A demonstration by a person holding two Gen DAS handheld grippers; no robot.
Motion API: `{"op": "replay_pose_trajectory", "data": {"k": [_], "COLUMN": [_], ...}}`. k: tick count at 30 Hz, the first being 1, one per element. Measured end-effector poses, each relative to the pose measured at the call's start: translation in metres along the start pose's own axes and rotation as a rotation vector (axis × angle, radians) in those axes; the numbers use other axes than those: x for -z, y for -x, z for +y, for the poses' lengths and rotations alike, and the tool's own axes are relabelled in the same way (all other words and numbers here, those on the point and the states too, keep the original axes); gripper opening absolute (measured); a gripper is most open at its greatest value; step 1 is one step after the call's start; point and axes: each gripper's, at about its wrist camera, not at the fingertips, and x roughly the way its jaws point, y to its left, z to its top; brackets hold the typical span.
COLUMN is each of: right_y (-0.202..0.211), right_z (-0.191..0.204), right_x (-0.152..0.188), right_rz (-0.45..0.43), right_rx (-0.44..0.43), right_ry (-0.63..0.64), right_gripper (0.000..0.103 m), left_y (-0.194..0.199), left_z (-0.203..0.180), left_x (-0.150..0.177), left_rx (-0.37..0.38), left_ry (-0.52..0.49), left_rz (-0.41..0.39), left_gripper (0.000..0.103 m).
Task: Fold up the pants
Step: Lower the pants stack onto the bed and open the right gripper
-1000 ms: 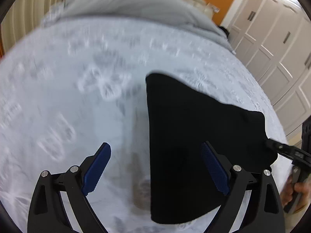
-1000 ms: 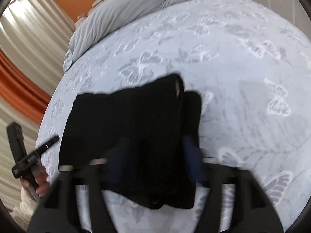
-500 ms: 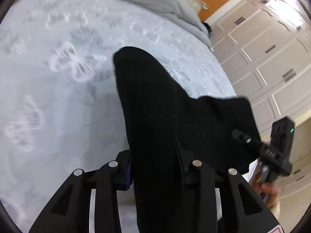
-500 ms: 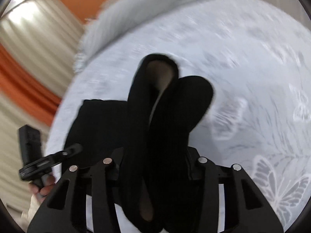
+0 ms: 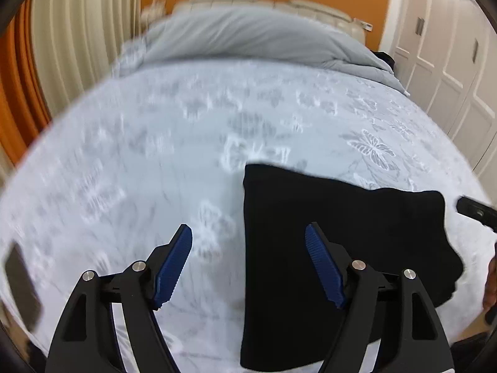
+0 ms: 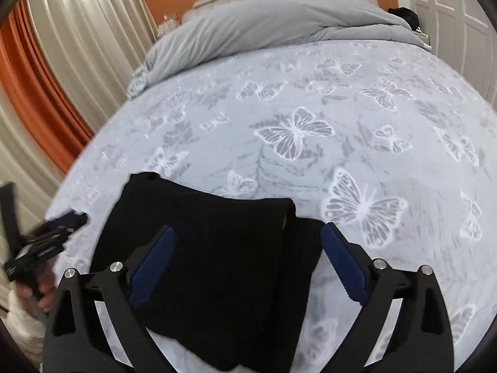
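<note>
Left wrist and right wrist views: both claws spreading above folded black pants

Left wrist view: left gripper (image 5: 248,250) wide, jaws opening, nothing pinched between its blue pads (image 5: 172,272). Only bedspread and the left edge of the pants (image 5: 326,236) show between them. Right wrist view: right gripper (image 6: 245,253) likewise wide and opening; the black cloth lies in the gap beneath it, pads clear of it.

Pants lie flat, folded into a dark slab near the front edge of the bed. In the left view the long axis runs left to right, toward the other gripper's tip (image 5: 476,214). In the right view a second fold sits on the slab's right side, with a small opening at its far corner.

Around: grey butterfly-print bedspread (image 6: 310,130), bunched grey duvet (image 6: 264,25) well behind, pale curtains (image 6: 80,34) at left, white wardrobe doors (image 5: 450,62) at right. A dark flat object (image 5: 21,286) lies at the left edge, blurred. The bedspread beyond the pants is bare up to the duvet.
</note>
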Motion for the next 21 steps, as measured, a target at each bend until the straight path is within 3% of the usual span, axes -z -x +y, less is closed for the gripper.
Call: {"op": "replay_pose_trajectory", "data": {"k": [1, 2, 3, 7, 9, 12, 13, 15, 17, 18, 21], "right_y": [-0.016, -0.029, -0.037, 0.020, 0.024, -0.026, -0.030, -0.012, 0.023, 0.037, 0.056], "right_z": [-0.003, -0.002, 0.003, 0.045, 0.037, -0.007, -0.018, -0.028, -0.030, -0.030, -0.024], "right_x": [0.000, -0.002, -0.002, -0.015, -0.017, -0.007, -0.004, -0.001, 0.009, 0.018, 0.050], "right_rz": [0.031, 0.071, 0.097, -0.111, -0.122, 0.102, 0.134, 0.115, 0.088, 0.084, 0.105], "right_rx": [-0.006, -0.027, -0.045, 0.005, 0.046, 0.101, 0.073, -0.018, -0.094, -0.133, -0.262], "right_ry": [-0.008, -0.007, -0.004, 0.144, 0.139, -0.001, -0.065, -0.116, -0.091, -0.082, -0.061], "right_gripper": [0.080, 0.055, 0.025, 0.023, 0.023, 0.035, 0.035, 0.035, 0.055, 0.078, 0.082], "left_y": [0.000, -0.001, -0.006, -0.015, -0.020, -0.036, -0.045, -0.050, -0.051, -0.049, -0.040], "left_z": [-0.009, -0.021, -0.027, -0.050, -0.054, -0.058, -0.058, -0.056, -0.050, -0.045, -0.036], "left_x": [-0.001, -0.001, -0.005, -0.006, -0.003, 0.003, 0.006, 0.011, 0.013, 0.013, 0.014], "left_rx": [-0.012, -0.027, -0.032, -0.025, -0.030, -0.050, -0.063, -0.073, -0.054, -0.036, -0.023], "left_ry": [-0.034, -0.069, -0.084, -0.128, -0.127, -0.142, -0.156, -0.155, -0.134, -0.117, -0.103], "left_rz": [-0.012, -0.016, -0.016, 0.021, 0.046, 0.087, 0.112, 0.143, 0.166, 0.169, 0.151], "left_gripper": [0.076, 0.078, 0.078, 0.079, 0.083, 0.083, 0.083, 0.083, 0.083, 0.083, 0.083]}}
